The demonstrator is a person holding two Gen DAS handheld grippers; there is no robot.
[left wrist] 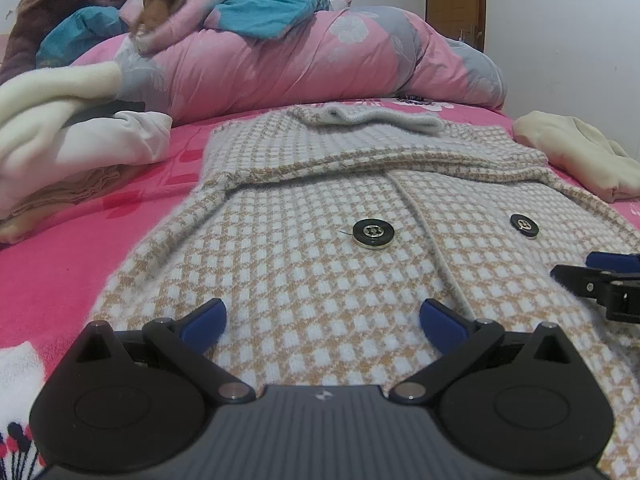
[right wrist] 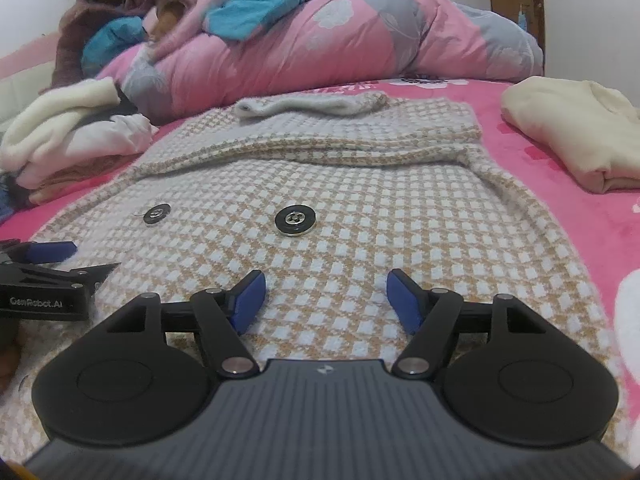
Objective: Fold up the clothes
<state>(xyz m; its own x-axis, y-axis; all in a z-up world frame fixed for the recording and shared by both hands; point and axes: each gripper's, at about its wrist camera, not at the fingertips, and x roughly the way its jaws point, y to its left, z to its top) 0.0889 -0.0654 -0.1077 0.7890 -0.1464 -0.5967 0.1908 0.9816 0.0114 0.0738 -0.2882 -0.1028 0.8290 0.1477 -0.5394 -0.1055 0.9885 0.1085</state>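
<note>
The checked jacket (left wrist: 320, 240) lies flat on the pink bedspread (left wrist: 80, 248), spreading under and ahead of both grippers. Beyond it sit folded clothes (left wrist: 60, 140) to the left, a cream garment (right wrist: 568, 132) to the right, and a pink duvet (left wrist: 300, 60) behind. The left gripper (left wrist: 322, 320) and right gripper (right wrist: 325, 296) stand spread apart, holding nothing.

Both cameras sat low and close over the checked coat (left wrist: 320, 264) on the bed (left wrist: 60, 264), looking forward and slightly down toward the quilt (right wrist: 320, 40). Each view caught the other gripper at its edge, and both shared the two buttons (right wrist: 296, 221).
</note>
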